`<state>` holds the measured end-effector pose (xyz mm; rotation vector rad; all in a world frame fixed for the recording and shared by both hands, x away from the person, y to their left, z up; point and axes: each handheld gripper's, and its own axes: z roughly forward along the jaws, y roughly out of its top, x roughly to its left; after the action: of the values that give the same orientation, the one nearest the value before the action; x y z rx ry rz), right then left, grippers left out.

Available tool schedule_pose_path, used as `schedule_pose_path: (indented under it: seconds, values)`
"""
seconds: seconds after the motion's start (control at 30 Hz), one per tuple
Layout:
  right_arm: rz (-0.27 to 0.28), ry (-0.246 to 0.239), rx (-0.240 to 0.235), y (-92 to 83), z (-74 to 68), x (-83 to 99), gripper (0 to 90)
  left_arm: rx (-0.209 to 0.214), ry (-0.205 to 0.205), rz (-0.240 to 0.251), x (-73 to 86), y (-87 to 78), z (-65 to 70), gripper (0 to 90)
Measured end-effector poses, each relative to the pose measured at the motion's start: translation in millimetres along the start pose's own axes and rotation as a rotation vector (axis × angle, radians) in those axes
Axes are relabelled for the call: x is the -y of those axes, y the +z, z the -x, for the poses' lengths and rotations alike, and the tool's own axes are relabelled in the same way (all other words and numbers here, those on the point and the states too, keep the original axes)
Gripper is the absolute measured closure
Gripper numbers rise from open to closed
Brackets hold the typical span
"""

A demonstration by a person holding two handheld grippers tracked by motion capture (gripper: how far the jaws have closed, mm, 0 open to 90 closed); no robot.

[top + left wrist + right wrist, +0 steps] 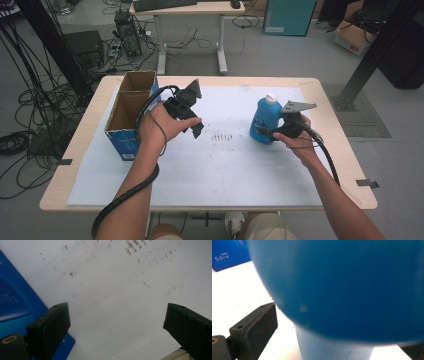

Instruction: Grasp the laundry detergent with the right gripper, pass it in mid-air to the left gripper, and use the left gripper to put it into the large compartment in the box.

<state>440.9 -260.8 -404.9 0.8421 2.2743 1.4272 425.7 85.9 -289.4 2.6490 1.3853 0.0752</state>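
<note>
A smooth blue plastic bottle (265, 120) with a white cap stands upright on the matte white sheet (225, 170), right of centre. The right gripper (272, 131) sits around its rounded body; one ribbed black pad shows apart from the wall, so its jaws seem open, though the far pad is hidden. The left gripper (116, 322) hovers with jaws spread wide, empty, beside the open cardboard box (131, 107).

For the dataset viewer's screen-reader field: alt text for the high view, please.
A person at a white-topped table holds the right gripper against a blue bottle with a white cap. The left gripper is raised over the table beside an open cardboard box with blue sides.
</note>
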Motion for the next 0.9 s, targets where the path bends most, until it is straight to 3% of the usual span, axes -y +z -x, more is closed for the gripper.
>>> schedule_pose_path:
  seconds: [0.9]
  values:
    - [-0.006,-0.002,0.001,0.4,1.0,1.9,1.6,0.002,0.002,0.002,-0.1,-0.2,-0.4,7.1]
